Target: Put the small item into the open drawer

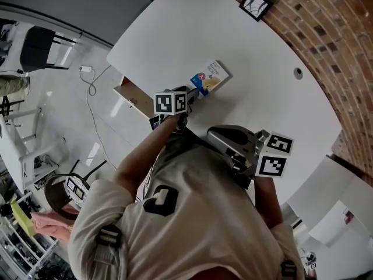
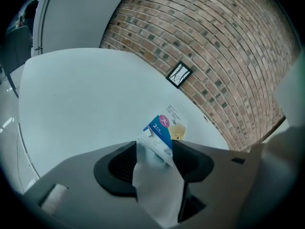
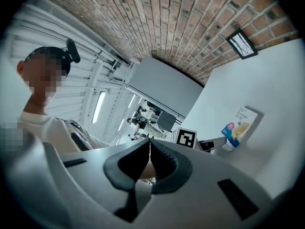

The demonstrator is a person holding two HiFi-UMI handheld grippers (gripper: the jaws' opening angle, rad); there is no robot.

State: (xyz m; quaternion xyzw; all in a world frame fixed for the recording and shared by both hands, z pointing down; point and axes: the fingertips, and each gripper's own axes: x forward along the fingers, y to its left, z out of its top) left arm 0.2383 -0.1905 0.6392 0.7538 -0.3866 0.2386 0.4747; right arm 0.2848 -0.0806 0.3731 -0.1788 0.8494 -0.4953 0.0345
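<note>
Near table edge, beside open drawer, small packet lies flat, ungrasped. Left gripper jaws wide apart, packet's end between them, no pinch. Right gripper closed, empty. Remaining: grasp, carry, drop into drawer.

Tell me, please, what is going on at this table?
A person is at the white table with a hand-held gripper in each hand. The left hand-held gripper is open, jaws either side of the near end of a small blue and yellow box lying near the table's edge. The drawer under that edge stands open. The right hand-held gripper is shut and empty. The box is not yet in the drawer.
</note>
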